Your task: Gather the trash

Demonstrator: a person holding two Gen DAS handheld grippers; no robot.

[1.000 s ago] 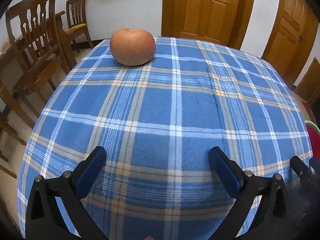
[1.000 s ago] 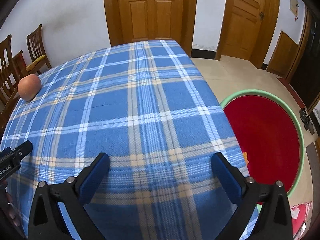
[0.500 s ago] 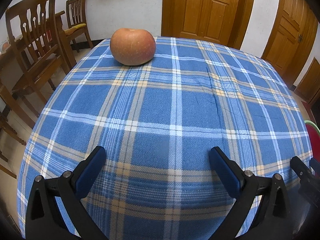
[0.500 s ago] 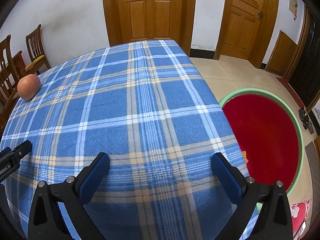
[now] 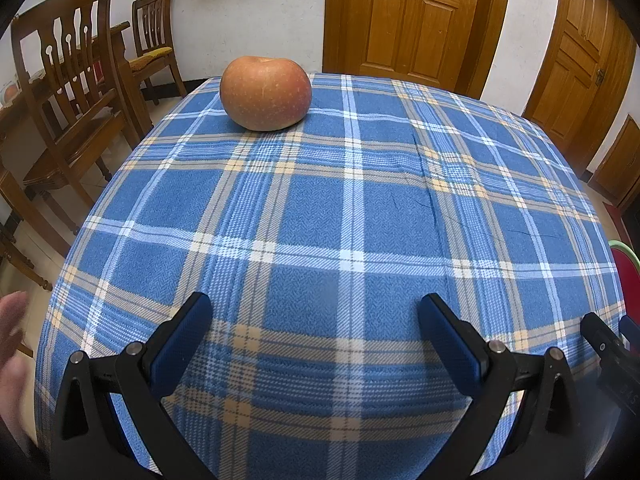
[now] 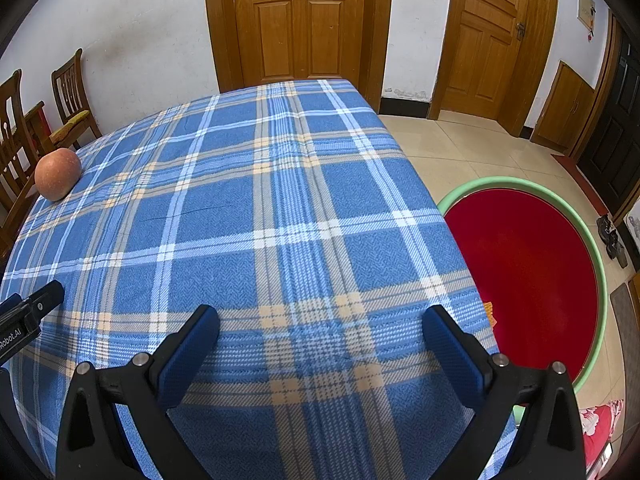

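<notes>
Plaid tablecloth (image 5: 360, 216) is carrying an apple (image 5: 265, 92) far ahead of the spread, empty left gripper (image 5: 316, 328); right gripper (image 6: 320, 336) is gaping wide too, red basin (image 6: 528, 272) sitting just rightward.

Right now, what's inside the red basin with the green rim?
The red basin looks nearly empty: one small orange scrap lies at its near-left edge. The blue plaid tablecloth hides the basin's left part.

Both views low over tablecloth (image 5: 360, 208)

Plaid-cloth table (image 5: 360, 220) w/ one apple (image 5: 265, 93) near far-left edge.
</notes>
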